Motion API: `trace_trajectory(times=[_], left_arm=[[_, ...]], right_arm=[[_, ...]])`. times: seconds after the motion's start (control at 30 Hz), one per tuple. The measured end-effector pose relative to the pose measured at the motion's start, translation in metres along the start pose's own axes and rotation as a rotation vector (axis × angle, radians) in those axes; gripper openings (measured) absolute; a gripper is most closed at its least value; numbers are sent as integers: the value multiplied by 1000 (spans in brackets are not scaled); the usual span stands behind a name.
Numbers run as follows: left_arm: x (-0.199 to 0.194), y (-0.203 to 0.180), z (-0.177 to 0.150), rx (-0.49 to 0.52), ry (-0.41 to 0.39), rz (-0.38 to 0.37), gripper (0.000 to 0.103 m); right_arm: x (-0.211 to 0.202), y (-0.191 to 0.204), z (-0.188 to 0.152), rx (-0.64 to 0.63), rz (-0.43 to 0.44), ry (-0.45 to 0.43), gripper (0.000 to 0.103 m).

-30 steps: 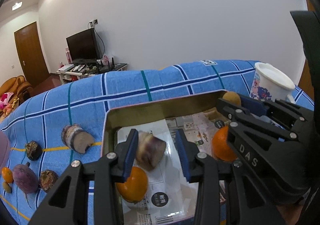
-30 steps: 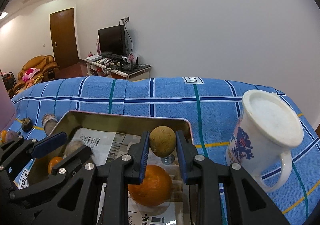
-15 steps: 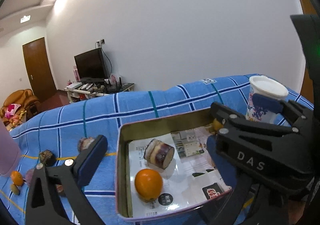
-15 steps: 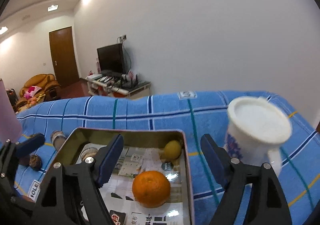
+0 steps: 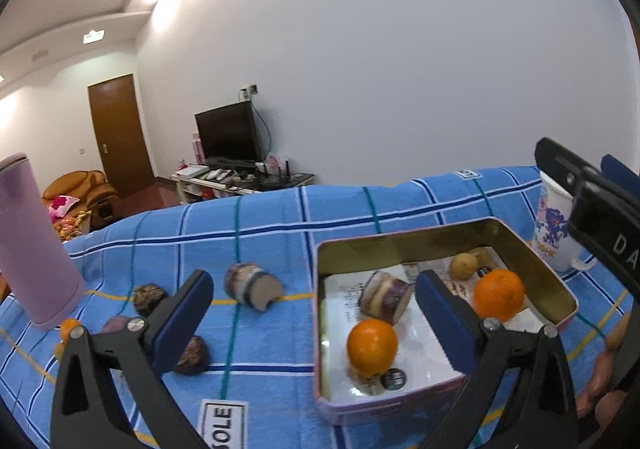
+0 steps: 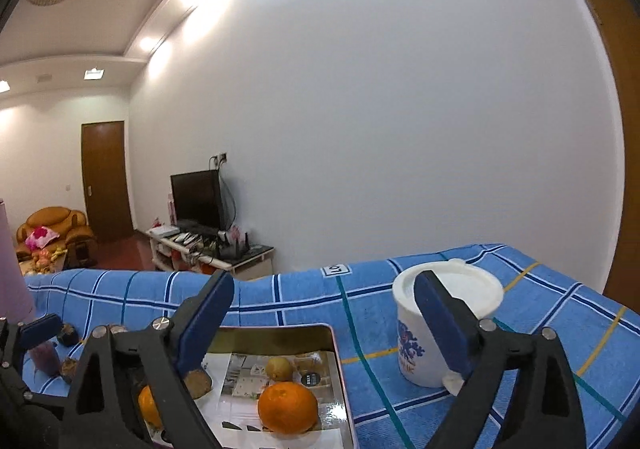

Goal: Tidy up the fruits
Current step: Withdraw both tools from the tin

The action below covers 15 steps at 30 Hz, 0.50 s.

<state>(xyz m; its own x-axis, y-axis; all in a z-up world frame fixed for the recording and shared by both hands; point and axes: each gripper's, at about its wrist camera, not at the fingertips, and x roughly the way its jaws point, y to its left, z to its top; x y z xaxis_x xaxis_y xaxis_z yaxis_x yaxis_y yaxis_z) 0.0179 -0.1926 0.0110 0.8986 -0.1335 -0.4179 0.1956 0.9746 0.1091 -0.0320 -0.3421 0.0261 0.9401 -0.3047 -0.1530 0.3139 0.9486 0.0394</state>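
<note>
Fruit is being gathered into the tin (image 5: 532, 249) on the blue-clothed counter (image 5: 280, 225). Both grippers' fingers have just been opening and stand spread, nothing between them. Left gripper (image 5: 312, 313) hangs over the tin's near-left edge; the cut purple piece (image 5: 386, 295) and an orange (image 5: 372, 347) lie beyond its fingers. Right gripper (image 6: 324, 323) is above the other orange (image 6: 287, 407) and small yellow fruit (image 6: 279, 368). Loose pieces remain left of the tin.

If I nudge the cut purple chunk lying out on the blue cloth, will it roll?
The cut chunk looks stubby and cylindrical, lying on its side, so it may roll briefly. Its flat cut face and the soft blue cloth would probably stop it. It looks dense and firm.
</note>
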Motion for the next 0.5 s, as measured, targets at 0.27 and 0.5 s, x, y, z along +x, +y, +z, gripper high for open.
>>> trace_trajectory(times=[0.27,0.5], left_arm=[[-14,7,-8,18,-9,14,103],[-29,15,-14,25,-12,13,103]], right_arm=[[-13,15,-8,-60,-9,18,93],[-34,26,-12,-106,-5,16,93]])
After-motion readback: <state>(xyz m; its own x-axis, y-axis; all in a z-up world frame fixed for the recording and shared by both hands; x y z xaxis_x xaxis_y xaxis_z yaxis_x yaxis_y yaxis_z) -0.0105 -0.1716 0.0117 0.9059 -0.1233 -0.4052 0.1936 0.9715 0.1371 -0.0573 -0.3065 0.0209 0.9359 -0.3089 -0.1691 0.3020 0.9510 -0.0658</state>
